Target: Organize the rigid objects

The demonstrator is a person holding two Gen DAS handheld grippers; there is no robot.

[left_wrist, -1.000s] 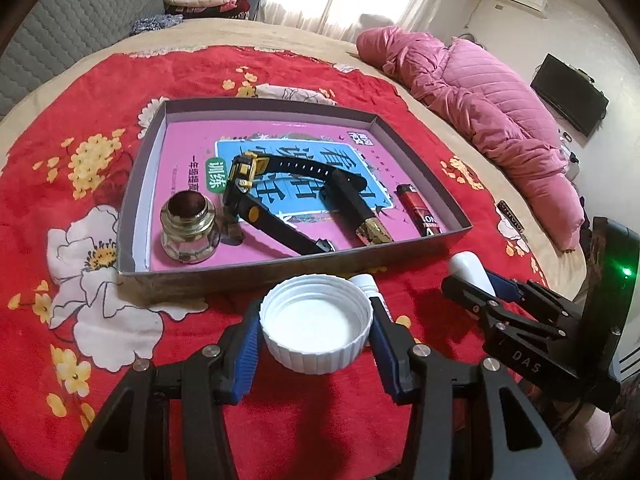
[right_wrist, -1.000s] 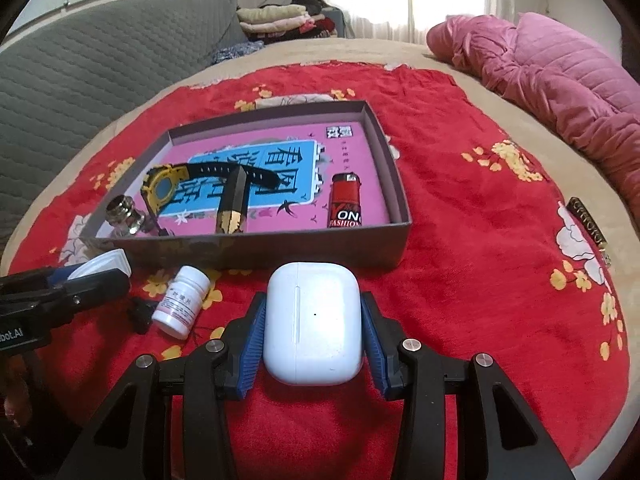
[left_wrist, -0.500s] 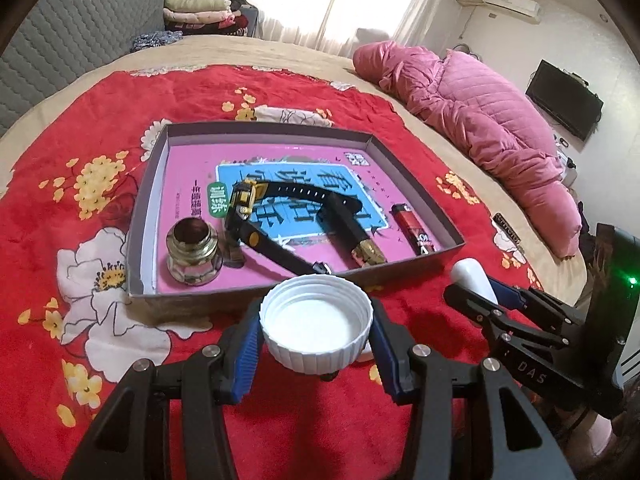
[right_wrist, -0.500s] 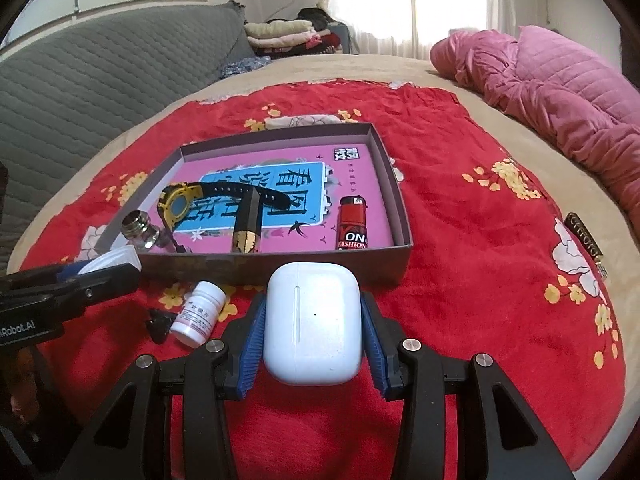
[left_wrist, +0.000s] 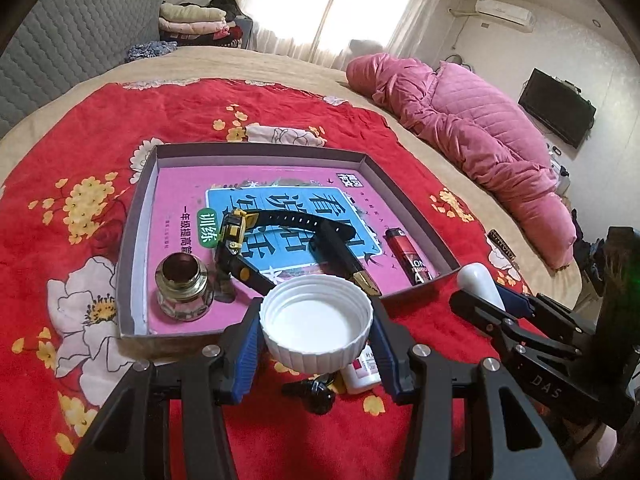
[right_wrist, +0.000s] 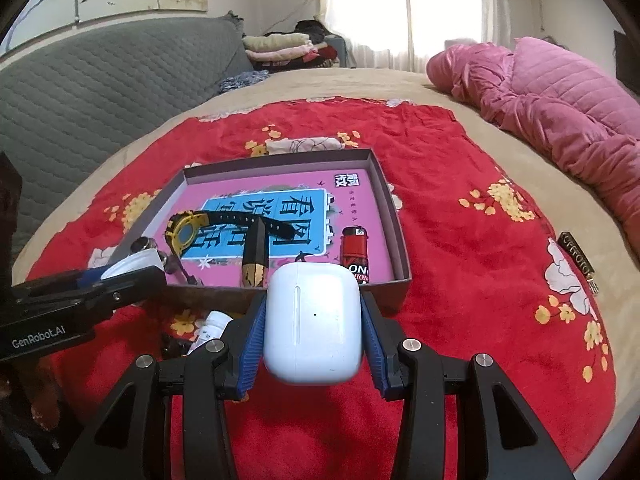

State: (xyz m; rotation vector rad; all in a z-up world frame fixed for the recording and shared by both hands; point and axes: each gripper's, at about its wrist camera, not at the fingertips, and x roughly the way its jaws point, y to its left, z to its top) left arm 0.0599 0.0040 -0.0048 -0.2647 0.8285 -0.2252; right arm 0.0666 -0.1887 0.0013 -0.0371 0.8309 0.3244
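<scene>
Now we are mid-carry, both loads lifted and the drop into the shallow cardboard box [left_wrist: 136, 216] not yet made. Furthest left in that box stands a small glass jar [left_wrist: 182, 287], then a yellow-and-black wristwatch [left_wrist: 240, 236], a black-and-gold pen [left_wrist: 344, 256] and, at the right wall, a red lighter [left_wrist: 408, 256]. Our left gripper [left_wrist: 316, 328] has its jaws clamped on a white ribbed screw cap [left_wrist: 316, 322], open side up, held over the box's near wall. Beneath it on the red floral blanket [left_wrist: 280, 108] lie a small white pill bottle [left_wrist: 362, 372] and a dark little object we cannot identify. To the right, our right gripper [right_wrist: 314, 322] has its jaws closed on a white earbuds case [right_wrist: 314, 320], also just short of the near wall. We judge the next move calls for carrying each load forward past that wall to bare pink floor, clear of watch and pen, lowering, then releasing.
</scene>
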